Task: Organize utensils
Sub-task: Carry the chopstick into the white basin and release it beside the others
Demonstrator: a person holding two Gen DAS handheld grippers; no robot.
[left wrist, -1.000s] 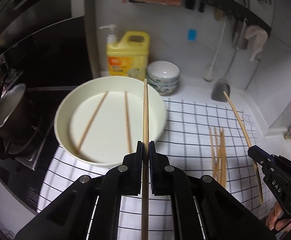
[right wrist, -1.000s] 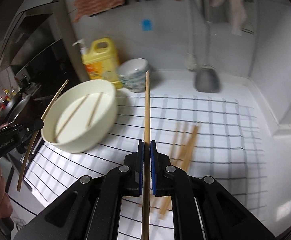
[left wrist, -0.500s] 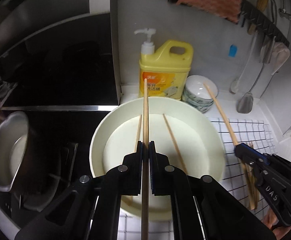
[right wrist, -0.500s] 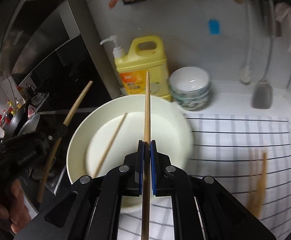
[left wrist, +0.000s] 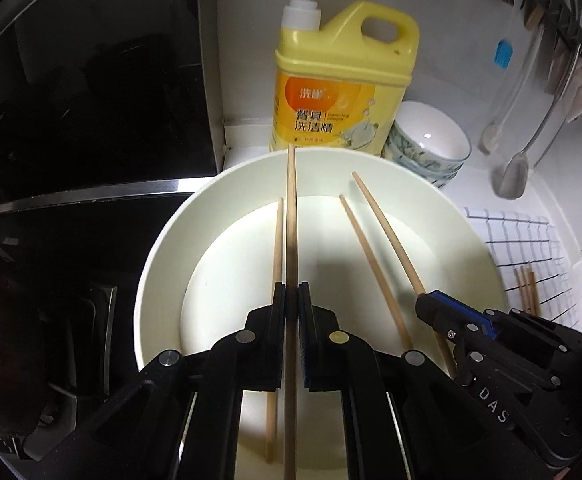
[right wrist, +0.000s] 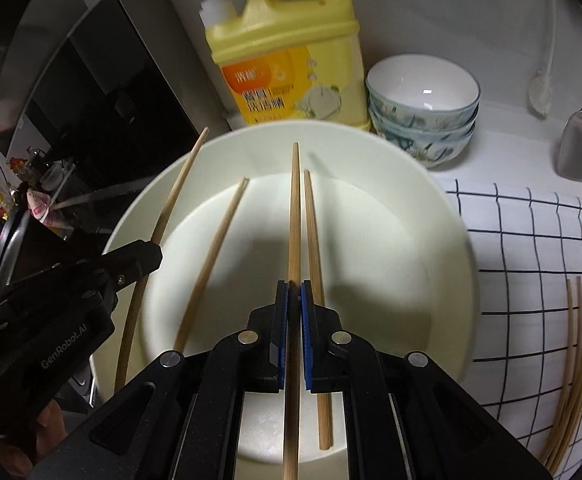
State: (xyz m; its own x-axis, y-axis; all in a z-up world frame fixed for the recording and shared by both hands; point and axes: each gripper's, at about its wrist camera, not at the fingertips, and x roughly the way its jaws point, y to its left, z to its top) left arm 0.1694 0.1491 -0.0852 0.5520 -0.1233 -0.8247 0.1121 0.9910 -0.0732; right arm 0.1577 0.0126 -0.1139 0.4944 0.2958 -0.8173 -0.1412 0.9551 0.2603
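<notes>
A cream round basin (left wrist: 471,240) (right wrist: 447,232) holds two loose wooden chopsticks (left wrist: 277,240) (left wrist: 367,256). My left gripper (left wrist: 291,292) is shut on a chopstick (left wrist: 291,208) held over the basin, pointing at the far rim. My right gripper (right wrist: 294,290) is shut on another chopstick (right wrist: 294,208), also over the basin; it shows at the right of the left wrist view (left wrist: 421,300). The left gripper shows at the left of the right wrist view (right wrist: 157,254). Several more chopsticks (right wrist: 575,340) lie on the checked cloth (right wrist: 531,240).
A yellow dish-soap jug (left wrist: 343,80) stands behind the basin, next to stacked patterned bowls (right wrist: 423,100). A dark stove with a pot (left wrist: 71,280) is at the left. A spatula (right wrist: 575,148) and brush hang on the white wall at the right.
Both grippers moved left from above the cloth to over the basin, each carrying its chopstick. The basin now fills both views.
</notes>
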